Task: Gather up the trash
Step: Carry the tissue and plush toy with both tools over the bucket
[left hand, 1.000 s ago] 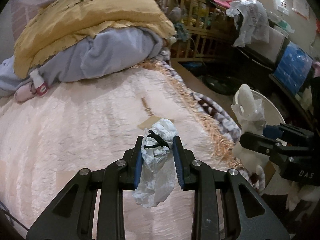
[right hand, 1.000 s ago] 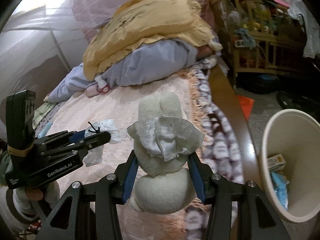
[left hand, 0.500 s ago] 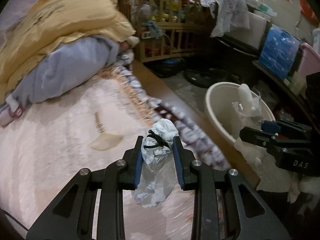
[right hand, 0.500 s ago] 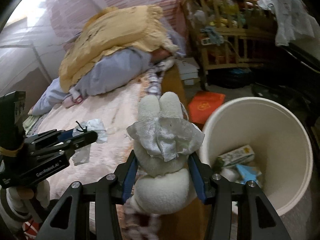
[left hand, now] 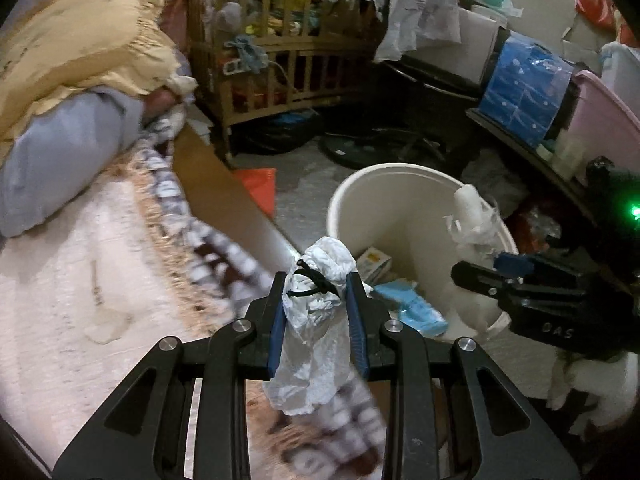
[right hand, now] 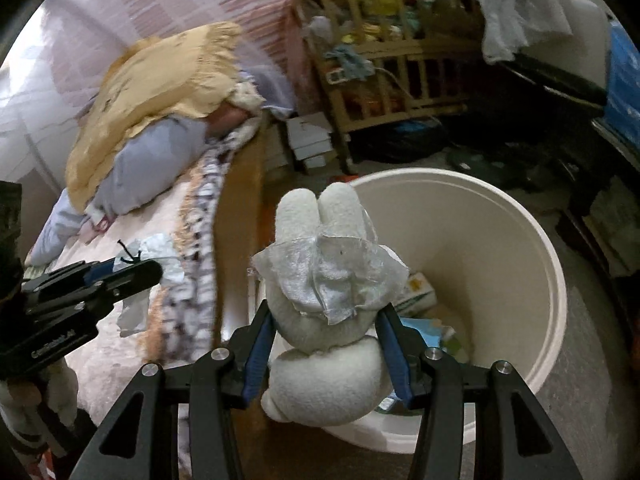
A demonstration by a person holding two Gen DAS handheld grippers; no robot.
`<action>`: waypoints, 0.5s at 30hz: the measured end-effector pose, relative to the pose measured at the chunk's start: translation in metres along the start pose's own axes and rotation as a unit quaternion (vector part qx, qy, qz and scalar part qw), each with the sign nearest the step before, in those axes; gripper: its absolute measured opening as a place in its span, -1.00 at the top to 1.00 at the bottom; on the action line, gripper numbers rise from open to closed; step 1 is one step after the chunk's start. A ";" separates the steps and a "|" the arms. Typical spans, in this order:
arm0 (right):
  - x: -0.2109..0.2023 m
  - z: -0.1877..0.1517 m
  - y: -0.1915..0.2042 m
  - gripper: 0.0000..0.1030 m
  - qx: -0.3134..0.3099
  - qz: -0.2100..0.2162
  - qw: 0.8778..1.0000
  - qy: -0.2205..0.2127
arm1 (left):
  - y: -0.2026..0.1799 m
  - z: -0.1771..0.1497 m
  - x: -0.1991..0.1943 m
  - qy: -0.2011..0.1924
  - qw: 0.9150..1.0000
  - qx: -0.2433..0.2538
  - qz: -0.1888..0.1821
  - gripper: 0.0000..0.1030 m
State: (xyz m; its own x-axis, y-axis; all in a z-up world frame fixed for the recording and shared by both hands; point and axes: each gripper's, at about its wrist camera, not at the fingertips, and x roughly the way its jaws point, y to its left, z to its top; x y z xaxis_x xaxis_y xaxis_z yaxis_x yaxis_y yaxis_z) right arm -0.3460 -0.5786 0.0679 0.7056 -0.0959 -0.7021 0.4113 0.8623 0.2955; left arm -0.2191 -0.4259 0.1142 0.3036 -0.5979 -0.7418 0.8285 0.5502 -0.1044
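Note:
My left gripper [left hand: 318,300] is shut on a crumpled white plastic bag [left hand: 316,320] tied with a black string, held over the bed's edge beside the cream waste bin [left hand: 400,172]. My right gripper [right hand: 324,320] is shut on a white plush rabbit [right hand: 324,364] with a silvery bow, held at the bin's near rim [right hand: 556,280]. The bin holds a small carton [right hand: 418,286] and blue wrappers [left hand: 412,308]. In the right wrist view the left gripper [right hand: 132,272] and its bag [right hand: 160,244] show at the left. The left wrist view shows the right gripper [left hand: 480,272] with the rabbit [left hand: 468,208] above the bin.
A bed with a cream cover [left hand: 60,300], a fringed patterned blanket [left hand: 192,224] and a brown wooden side board [left hand: 224,184] lies left. Yellow and grey bedding [left hand: 72,64] is piled at its head. A wooden crib [left hand: 280,60], an orange packet [left hand: 260,184] and cluttered shelves [left hand: 520,88] surround the floor.
Both grippers have swung right from over the bed toward the bin, still holding the bag and the rabbit. The bin now fills the right wrist view.

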 end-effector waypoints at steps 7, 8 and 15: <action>0.008 -0.004 -0.027 0.06 0.023 -0.014 1.000 0.001 | -0.023 0.011 0.025 0.009 1.000 0.007 -0.009 0.50; 0.009 -0.006 -0.030 0.06 0.026 -0.014 1.000 0.002 | -0.025 0.012 0.028 0.009 1.000 0.009 -0.009 0.50; 0.015 -0.008 -0.049 0.06 0.044 -0.013 0.999 0.006 | -0.034 0.020 0.047 0.016 1.000 0.007 -0.021 0.49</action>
State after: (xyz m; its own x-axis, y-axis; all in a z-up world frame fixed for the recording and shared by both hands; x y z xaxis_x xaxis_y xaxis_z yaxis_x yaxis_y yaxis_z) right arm -0.3605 -0.6177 0.0379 0.6864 -0.1114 -0.7187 0.4799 0.8118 0.3325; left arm -0.2235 -0.4837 0.0963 0.2523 -0.6014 -0.7581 0.8471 0.5159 -0.1273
